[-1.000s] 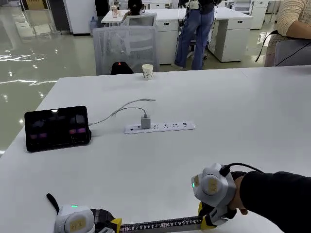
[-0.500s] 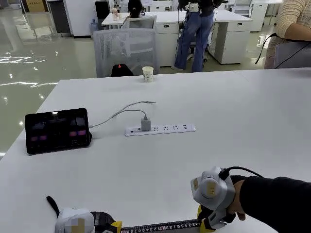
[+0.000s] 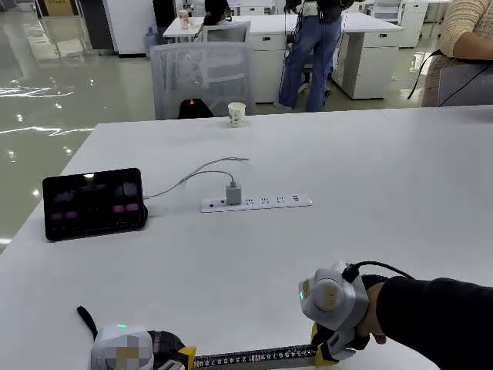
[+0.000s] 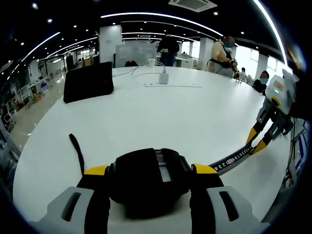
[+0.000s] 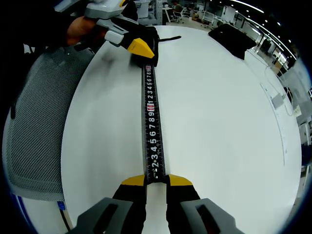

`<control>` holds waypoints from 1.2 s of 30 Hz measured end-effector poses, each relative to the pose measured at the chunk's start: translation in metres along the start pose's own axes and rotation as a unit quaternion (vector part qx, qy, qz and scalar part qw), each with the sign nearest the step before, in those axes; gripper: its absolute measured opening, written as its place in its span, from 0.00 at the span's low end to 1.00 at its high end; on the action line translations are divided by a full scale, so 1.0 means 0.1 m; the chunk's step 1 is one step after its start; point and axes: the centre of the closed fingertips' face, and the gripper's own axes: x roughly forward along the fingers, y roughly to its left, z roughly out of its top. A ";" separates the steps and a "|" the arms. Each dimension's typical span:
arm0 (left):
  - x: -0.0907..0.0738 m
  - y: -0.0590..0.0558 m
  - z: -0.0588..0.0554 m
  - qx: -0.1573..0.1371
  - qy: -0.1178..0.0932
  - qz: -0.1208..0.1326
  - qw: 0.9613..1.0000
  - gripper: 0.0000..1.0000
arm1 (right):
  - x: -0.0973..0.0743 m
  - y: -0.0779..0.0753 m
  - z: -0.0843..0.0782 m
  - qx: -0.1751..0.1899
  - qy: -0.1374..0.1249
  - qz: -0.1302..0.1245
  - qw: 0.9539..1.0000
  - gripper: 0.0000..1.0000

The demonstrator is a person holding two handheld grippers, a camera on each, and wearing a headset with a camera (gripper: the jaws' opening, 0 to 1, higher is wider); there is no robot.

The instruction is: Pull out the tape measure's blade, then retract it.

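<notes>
Item: tape measure.
- Case (image 4: pixel 146 187): black, at near edge of desk (image 3: pixel 347 177), clenched between my left tongs (image 4: pixel 151 170).
- Blade (image 5: pixel 150 122): drawn out straight, low along desk, end pinched in my right tongs (image 5: pixel 156 180).
- Change: almost none. Span between my tongs same as second ago, right tongs barely shifted.
- Reading: pull-out looks finished or paused. Retraction remains. Guide blade home slowly so it does not whip.
</notes>
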 end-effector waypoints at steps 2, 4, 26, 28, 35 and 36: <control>0.00 0.00 0.00 0.000 0.000 0.000 1.000 0.61 | 0.00 0.00 0.01 0.003 0.000 0.000 1.000 0.12; 0.00 0.00 0.00 0.000 0.001 0.000 1.000 0.61 | 0.01 0.00 0.02 0.005 -0.001 0.000 1.000 0.12; 0.01 0.01 -0.01 -0.001 0.004 0.000 1.000 0.61 | 0.05 0.00 0.14 0.012 0.007 0.002 1.000 0.12; 0.02 0.01 -0.01 -0.001 0.004 0.000 1.000 0.61 | 0.06 -0.01 0.15 0.011 0.007 0.002 1.000 0.12; 0.02 0.01 -0.01 0.000 0.004 0.000 1.000 0.61 | 0.07 -0.01 0.18 0.011 0.005 0.000 1.000 0.12; 0.02 0.02 -0.01 0.000 0.004 0.000 1.000 0.61 | 0.07 -0.01 0.18 0.010 0.005 0.000 1.000 0.12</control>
